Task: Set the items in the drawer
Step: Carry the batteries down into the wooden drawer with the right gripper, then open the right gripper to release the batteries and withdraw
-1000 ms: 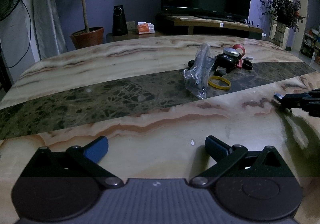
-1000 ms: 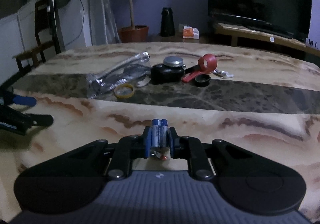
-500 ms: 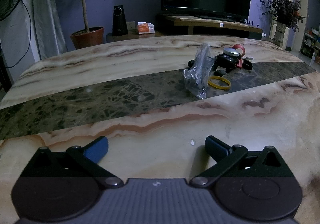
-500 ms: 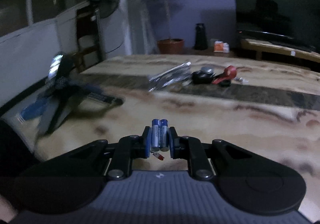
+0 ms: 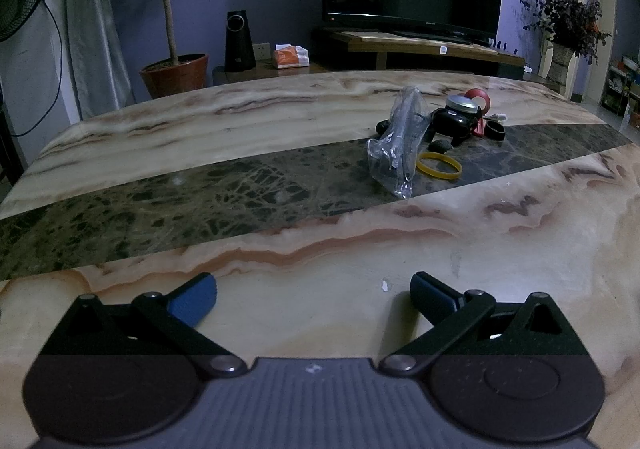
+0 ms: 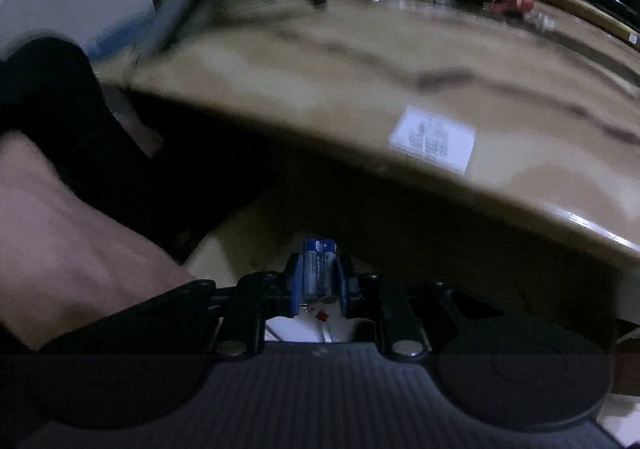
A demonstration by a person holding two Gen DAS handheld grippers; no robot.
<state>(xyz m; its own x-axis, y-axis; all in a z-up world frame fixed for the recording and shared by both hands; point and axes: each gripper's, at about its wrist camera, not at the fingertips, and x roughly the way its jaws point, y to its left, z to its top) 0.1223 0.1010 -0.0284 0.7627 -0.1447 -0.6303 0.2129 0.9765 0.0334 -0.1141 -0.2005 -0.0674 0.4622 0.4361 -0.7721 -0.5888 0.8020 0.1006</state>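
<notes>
The left gripper [image 5: 313, 289] has a grey ribbed body at the bottom of the view, flanked by two round black discs. Black linkage bars run forward from silver pivot screws to triangular black brackets, each with a small screw at its tip. Its jaws carry blue pads [image 5: 193, 301].

The right gripper [image 6: 319, 273] is built the same: grey ribbed body, black discs, black bars with silver screws, blue pads on the jaws. Beside it, the person wears a dark sleeve [image 6: 80, 121], blurred in the right wrist view.
</notes>
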